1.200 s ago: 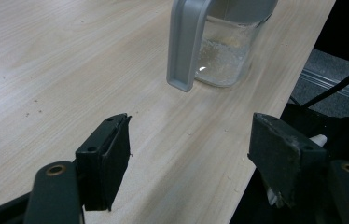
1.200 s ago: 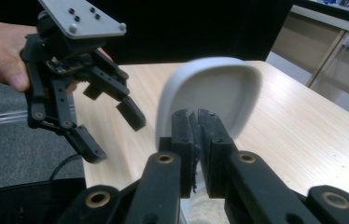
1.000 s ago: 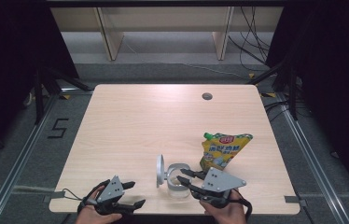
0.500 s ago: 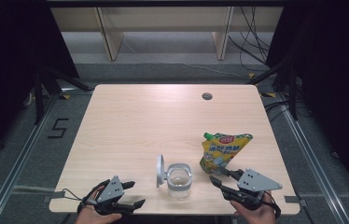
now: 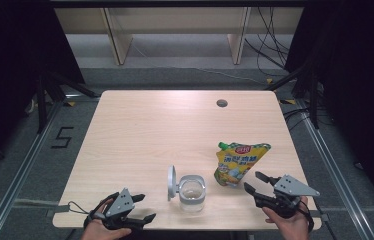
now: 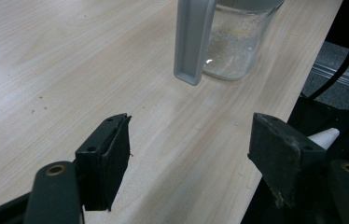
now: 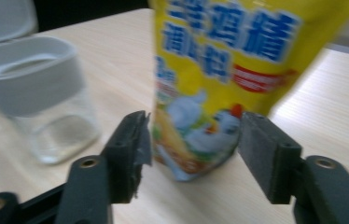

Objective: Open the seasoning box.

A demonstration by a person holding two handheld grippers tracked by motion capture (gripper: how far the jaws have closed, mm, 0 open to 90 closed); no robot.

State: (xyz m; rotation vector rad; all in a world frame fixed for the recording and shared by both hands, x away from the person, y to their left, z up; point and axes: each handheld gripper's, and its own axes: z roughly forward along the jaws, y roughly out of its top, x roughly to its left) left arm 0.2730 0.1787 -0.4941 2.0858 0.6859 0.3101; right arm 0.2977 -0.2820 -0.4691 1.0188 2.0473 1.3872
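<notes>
At the table's near right corner, the right gripper (image 5: 259, 186) has just been opening, its jaws spread either side of the yellow pouch (image 7: 219, 84) bottom, pads not pressing. Beside the pouch stands the clear jar (image 5: 192, 192), lid (image 5: 172, 183) upright. Near left, the left gripper (image 5: 142, 209) sits spread, empty

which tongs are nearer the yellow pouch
Right. The right tongs sit just below the yellow pouch, open and aimed at its bottom edge; the left tongs are across the table, beyond the jar.
</notes>
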